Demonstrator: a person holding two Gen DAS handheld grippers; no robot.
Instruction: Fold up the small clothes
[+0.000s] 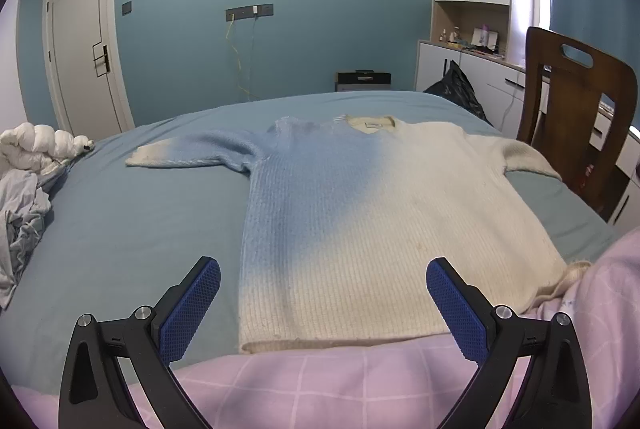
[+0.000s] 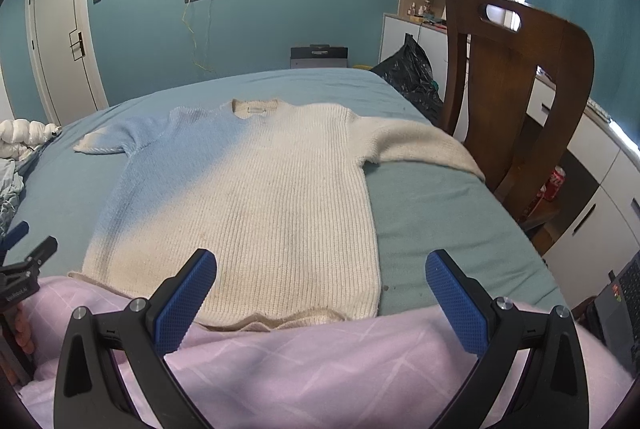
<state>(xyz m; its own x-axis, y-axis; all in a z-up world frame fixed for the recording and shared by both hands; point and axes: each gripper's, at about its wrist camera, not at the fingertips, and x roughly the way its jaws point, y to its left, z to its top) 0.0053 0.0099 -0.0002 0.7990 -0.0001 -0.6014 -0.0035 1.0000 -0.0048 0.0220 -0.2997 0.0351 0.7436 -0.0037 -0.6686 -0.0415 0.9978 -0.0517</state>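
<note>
Sweater lies spread flat on the bed, unfolded, its hem nearest. The left gripper and right gripper hover above that hem, spread wide and empty. Folding looks not yet begun; next, probably, pinching a sleeve farther back to bring inward.

We see a cream sweater spread flat on the bed, sleeves out to both sides. Our left gripper hovers wide apart above its hem, beside a pink blanket.
</note>
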